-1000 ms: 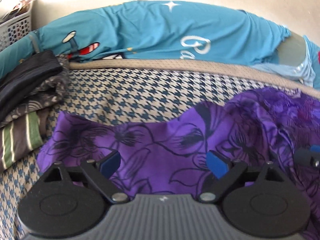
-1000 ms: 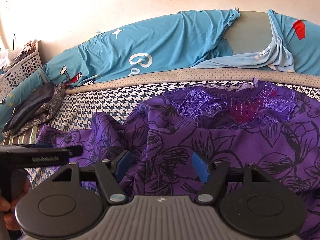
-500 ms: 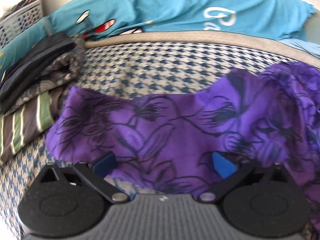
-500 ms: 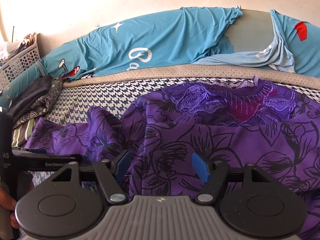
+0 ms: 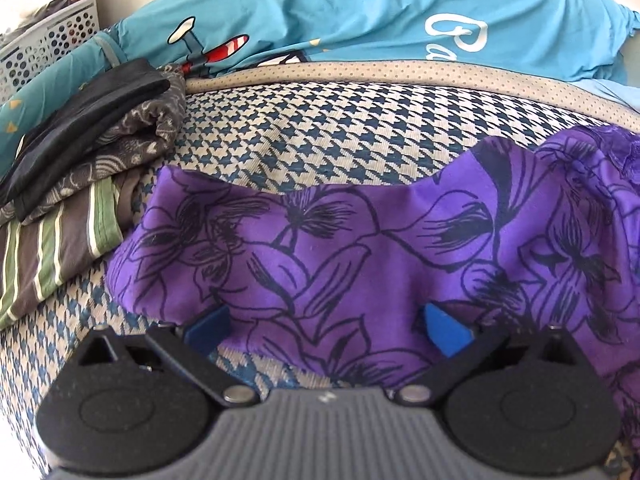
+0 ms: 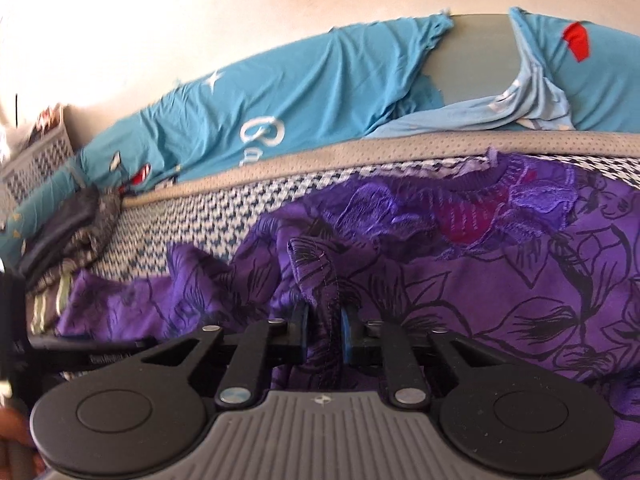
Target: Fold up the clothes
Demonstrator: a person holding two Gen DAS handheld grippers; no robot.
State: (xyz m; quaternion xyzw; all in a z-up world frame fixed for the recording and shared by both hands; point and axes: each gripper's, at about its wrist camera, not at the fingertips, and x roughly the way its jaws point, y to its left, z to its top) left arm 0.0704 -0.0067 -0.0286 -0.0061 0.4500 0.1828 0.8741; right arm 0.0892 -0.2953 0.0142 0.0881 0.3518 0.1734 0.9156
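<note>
The purple dress [image 6: 500, 292] with black flowers lies spread on the bed [image 5: 328, 128], which has a blue and white checked cover. One part of it, maybe a sleeve [image 5: 304, 248], reaches out to the left. The neck with its lace is at the far side, near the tan edge of the bed.

The right tool [image 6: 325, 332] is pinching a bunched fold of the purple cloth between its blue pads, and the fold stands up a little. The left tool [image 5: 326, 326] is spread wide over the near edge of the sleeve part. It holds nothing; the cloth lies between its two blue pads.

I think the step in hand is getting a grip for the first fold. Next, the left tool needs to come down and close on the edge of the cloth. Then both tools can lift and bring that side over the middle of the dress. The cloth looks thin and slippery, so the grip should be firm.

A stack of folded clothes [image 5: 76, 184] sits at the left of the bed. Behind it are a white basket [image 5: 48, 48] and a blue sheet [image 5: 360, 20]
</note>
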